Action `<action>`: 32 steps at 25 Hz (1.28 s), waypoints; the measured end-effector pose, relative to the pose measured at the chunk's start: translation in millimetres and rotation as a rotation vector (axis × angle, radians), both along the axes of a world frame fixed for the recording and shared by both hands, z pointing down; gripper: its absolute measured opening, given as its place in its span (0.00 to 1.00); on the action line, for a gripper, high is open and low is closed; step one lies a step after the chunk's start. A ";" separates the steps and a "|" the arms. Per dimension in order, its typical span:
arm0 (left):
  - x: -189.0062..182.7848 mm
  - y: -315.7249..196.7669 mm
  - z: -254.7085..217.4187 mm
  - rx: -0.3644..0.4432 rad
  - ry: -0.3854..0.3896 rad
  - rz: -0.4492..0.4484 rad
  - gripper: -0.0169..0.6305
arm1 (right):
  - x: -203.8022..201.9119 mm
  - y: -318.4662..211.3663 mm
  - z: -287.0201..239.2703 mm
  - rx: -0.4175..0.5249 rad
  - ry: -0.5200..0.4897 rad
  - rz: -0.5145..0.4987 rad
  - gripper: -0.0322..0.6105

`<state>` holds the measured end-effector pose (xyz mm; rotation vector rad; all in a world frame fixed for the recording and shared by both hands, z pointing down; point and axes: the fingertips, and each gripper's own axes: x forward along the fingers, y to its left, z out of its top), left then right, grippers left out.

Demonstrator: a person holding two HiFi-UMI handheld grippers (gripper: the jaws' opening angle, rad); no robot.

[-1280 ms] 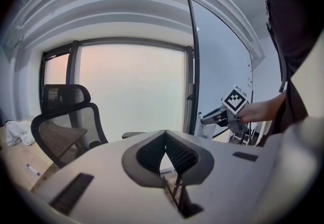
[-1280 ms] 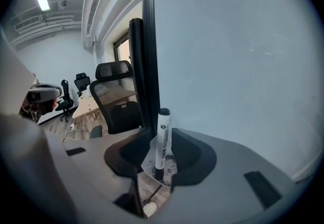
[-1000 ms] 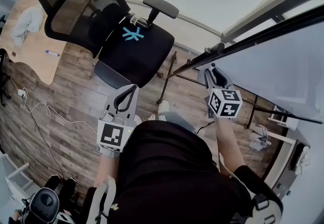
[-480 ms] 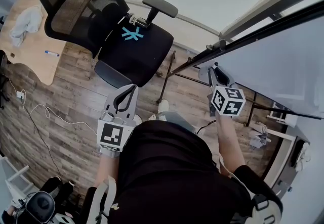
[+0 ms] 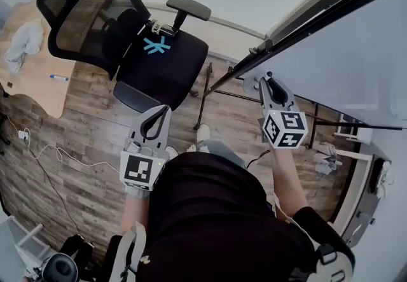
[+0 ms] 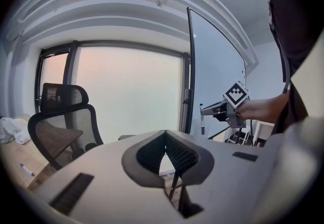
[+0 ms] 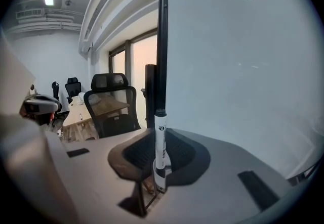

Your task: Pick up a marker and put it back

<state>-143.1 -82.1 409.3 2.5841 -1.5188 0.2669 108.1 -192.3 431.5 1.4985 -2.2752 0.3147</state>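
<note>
A white marker point(image 7: 160, 152) with a black cap stands upright between the jaws of my right gripper point(image 7: 158, 167), which is shut on its barrel. In the head view the right gripper point(image 5: 269, 82) is held up beside the whiteboard's point(image 5: 343, 51) dark lower frame, and the marker's cap point(image 5: 268, 74) pokes out at its tips. The left gripper view shows the same marker point(image 6: 202, 119) hanging below the right gripper's jaws. My left gripper point(image 5: 154, 123) hovers over the wooden floor with its fingertips together and nothing between them.
A black mesh office chair point(image 5: 152, 58) stands ahead on the left. Behind it is a wooden desk point(image 5: 44, 86) with a blue-capped marker point(image 5: 58, 77) and a crumpled cloth point(image 5: 19, 42). A white cable point(image 5: 44, 147) runs over the floor at the left.
The head view has shifted, so the chair and desk sit further left. The right gripper has drawn a little closer to the whiteboard frame, and the marker's cap now shows at its tips. The left gripper has barely moved.
</note>
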 end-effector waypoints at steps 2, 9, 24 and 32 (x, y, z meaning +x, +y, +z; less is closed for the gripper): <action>2.0 0.3 -2.7 -0.008 0.011 0.012 0.04 | 0.2 4.6 -11.7 0.035 -0.015 0.007 0.17; 12.0 -4.9 -9.6 0.039 0.016 0.081 0.04 | 6.6 24.4 -50.7 0.131 -0.060 0.033 0.17; 60.8 -8.7 -25.7 0.048 0.059 0.260 0.04 | 3.2 89.6 -84.9 0.243 -0.090 0.024 0.17; 89.5 -4.7 -26.2 0.025 0.044 0.355 0.04 | 16.9 129.3 -80.7 0.250 -0.045 0.074 0.17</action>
